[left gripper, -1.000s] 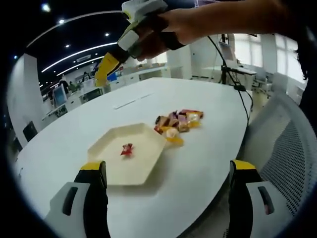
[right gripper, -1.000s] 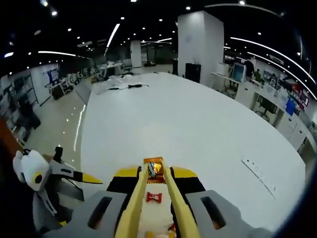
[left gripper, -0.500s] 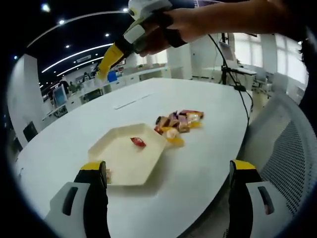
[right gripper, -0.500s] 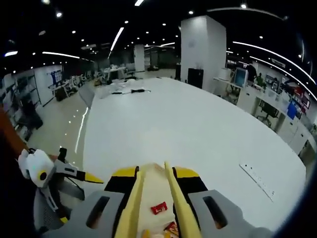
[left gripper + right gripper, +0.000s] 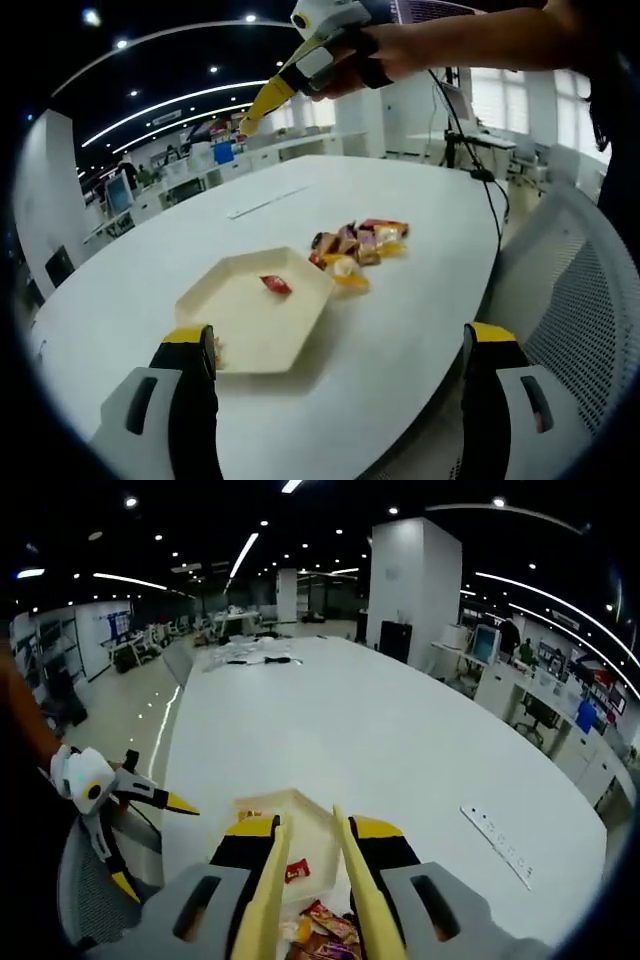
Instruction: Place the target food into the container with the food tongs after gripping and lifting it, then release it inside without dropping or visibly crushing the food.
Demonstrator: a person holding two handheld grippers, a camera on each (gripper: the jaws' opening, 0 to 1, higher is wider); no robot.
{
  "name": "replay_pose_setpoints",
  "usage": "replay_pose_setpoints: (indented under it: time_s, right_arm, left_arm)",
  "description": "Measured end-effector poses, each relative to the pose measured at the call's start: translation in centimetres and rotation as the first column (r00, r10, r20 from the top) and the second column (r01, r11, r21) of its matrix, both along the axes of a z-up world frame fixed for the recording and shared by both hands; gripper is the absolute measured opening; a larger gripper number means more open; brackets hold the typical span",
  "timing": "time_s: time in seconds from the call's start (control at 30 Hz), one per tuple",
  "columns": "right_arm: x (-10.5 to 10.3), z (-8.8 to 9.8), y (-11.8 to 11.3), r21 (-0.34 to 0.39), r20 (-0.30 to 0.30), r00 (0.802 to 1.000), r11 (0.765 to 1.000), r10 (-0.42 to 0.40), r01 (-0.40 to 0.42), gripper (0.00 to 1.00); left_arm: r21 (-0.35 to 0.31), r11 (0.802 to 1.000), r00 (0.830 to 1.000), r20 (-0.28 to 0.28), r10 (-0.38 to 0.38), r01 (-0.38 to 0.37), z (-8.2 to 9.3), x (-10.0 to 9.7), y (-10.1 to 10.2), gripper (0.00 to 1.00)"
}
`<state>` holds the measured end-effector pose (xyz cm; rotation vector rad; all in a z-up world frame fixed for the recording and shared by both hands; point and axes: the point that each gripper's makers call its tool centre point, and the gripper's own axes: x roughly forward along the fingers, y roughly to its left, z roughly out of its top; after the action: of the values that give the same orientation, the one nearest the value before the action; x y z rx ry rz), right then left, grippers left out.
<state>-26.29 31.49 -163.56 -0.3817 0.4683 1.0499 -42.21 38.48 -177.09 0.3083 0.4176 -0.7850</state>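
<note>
— Where is the food?

— A red-wrapped candy (image 5: pixel 275 285) lies inside the cream hexagonal tray (image 5: pixel 225 330), toward the tray's far side and close to the corner that faces the candy pile (image 5: pixel 358 246). In the right gripper view the same candy (image 5: pixel 297 870) shows between the tong arms, resting on the tray (image 5: pixel 300 810). Nothing grips it.

— And the tongs?

— The yellow tongs (image 5: pixel 305 880) sit in the right gripper (image 5: pixel 305 900), whose jaws press on the two arms. The arms stand apart at the tips and hold nothing. In the left gripper view the tongs (image 5: pixel 262 100) hang high above the table, well apart from the tray, carried by a person's hand (image 5: pixel 360 55).

— The rest of the sweets?

— The pile lies on the white table (image 5: pixel 420 330) just beside the tray, on the side nearer the table's rounded edge. Its wrappers are red, orange, yellow and brown, and one yellow piece touches the tray's rim. The pile (image 5: pixel 325 925) also shows low in the right gripper view.

— The left gripper?

— The left gripper (image 5: pixel 340 400) has its jaws spread wide with nothing between them, at the near edge of the table. A grey mesh chair (image 5: pixel 580 290) stands beside that edge.
</note>
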Motion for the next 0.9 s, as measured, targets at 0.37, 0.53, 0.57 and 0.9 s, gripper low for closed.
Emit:
replay_pose_setpoints:
  time_s: [0.37, 0.53, 0.57, 0.9]
  right_arm:
    - [-0.1, -0.1, -4.5, -0.008, 0.002, 1.0, 1.0, -0.023, 0.023, 0.26]
    - [-0.7, -0.3, -6.4, -0.013, 0.008, 0.999, 0.999, -0.043, 0.043, 0.27]
    - [-0.8, -0.4, -6.7, -0.019, 0.007, 0.999, 0.999, -0.045, 0.045, 0.26]
    - [-1.7, -1.6, -7.2, -0.058, 0.008, 1.0, 0.998, -0.02, 0.02, 0.27]
  left_arm:
    - [-0.002, 1.0, 1.0, -0.001, 0.005, -0.005, 0.0, 0.1, 0.1, 0.99]
    - [-0.006, 1.0, 1.0, 0.0, 0.004, -0.004, 0.1, 0.1, 0.1, 0.99]
    - [-0.007, 1.0, 1.0, 0.001, 0.004, -0.004, 0.1, 0.1, 0.1, 0.99]
    - [-0.003, 1.0, 1.0, -0.002, 0.008, -0.008, 0.0, 0.1, 0.1, 0.99]
